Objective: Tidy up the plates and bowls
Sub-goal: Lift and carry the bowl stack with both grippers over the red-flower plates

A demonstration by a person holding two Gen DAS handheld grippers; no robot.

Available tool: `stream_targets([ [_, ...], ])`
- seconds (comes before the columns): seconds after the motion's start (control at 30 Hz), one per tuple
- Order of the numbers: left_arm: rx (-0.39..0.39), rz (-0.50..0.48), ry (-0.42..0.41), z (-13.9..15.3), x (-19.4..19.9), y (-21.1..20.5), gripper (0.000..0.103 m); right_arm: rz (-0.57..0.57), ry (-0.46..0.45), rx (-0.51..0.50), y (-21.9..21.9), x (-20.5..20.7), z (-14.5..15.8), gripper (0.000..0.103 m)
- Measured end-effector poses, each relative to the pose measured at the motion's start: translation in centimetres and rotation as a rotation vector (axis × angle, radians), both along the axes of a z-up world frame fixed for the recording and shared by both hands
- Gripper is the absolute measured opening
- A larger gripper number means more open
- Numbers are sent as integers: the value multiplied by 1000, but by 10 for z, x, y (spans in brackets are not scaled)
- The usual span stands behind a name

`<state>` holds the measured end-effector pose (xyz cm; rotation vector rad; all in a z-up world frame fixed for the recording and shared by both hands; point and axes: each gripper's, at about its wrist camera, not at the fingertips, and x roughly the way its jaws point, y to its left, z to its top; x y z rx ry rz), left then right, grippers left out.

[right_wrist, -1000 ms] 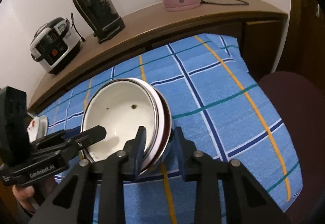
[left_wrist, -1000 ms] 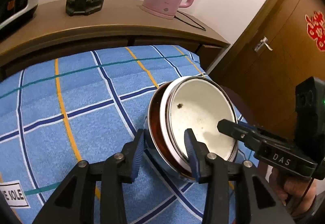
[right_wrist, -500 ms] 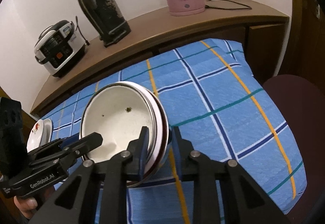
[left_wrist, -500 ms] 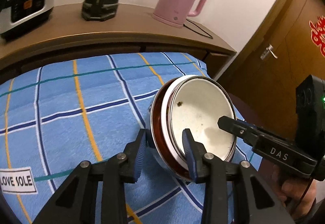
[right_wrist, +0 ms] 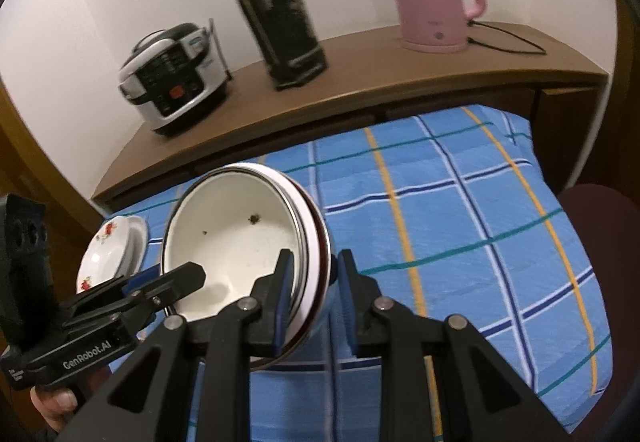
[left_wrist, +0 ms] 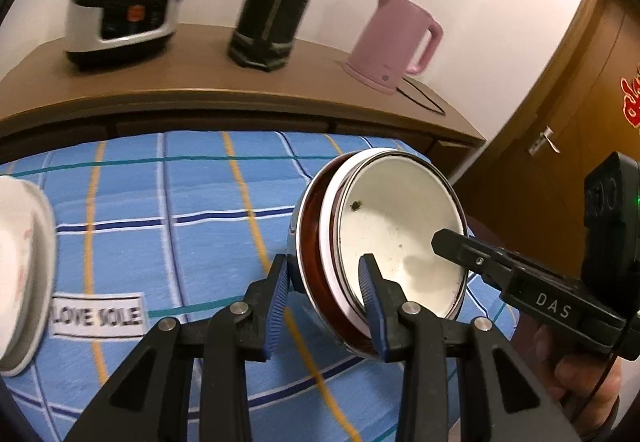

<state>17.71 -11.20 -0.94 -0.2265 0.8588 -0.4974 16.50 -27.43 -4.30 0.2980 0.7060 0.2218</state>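
Fingers (left_wrist: 370,274) of my left gripper (left_wrist: 326,284) and right gripper (right_wrist: 314,292) clamp opposite rims of the tilted stacked bowls (right_wrist: 240,242) above the checked cloth (right_wrist: 460,201).

We hold both tongs low and forward, angled toward each other. Our left tongs (left_wrist: 326,282) have their blue-padded fingers (left_wrist: 370,284) drawn in, one pad on either side of the rim of the stacked bowls (left_wrist: 400,238), clamped on it. Our right tongs (right_wrist: 312,282) do the same from the opposite side, fingers (right_wrist: 283,282) pinching the rim of that stack. In the left view our right hand (left_wrist: 580,374) wraps the handle beneath the right tongs; in the right view a few fingers of our left hand (right_wrist: 54,404) show under the left tongs' grip.
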Motion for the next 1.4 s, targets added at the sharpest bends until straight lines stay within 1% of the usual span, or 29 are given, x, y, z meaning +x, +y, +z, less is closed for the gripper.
stream_targets([
  [0.4, 14, 130, -52, 27, -24, 63, 38, 126, -63, -17, 64, -2, 30, 23],
  [0.7, 19, 210, -88, 44, -42, 108, 38, 203, -106, -41, 113, -5, 51, 23],
  [0.97, 19, 278, -105, 51, -52, 141, 38, 261, -130, -63, 151, -4, 61, 23],
  [1.4, 29, 366, -100, 51, -57, 180, 38, 337, -141, -88, 195, 4, 66, 23],
])
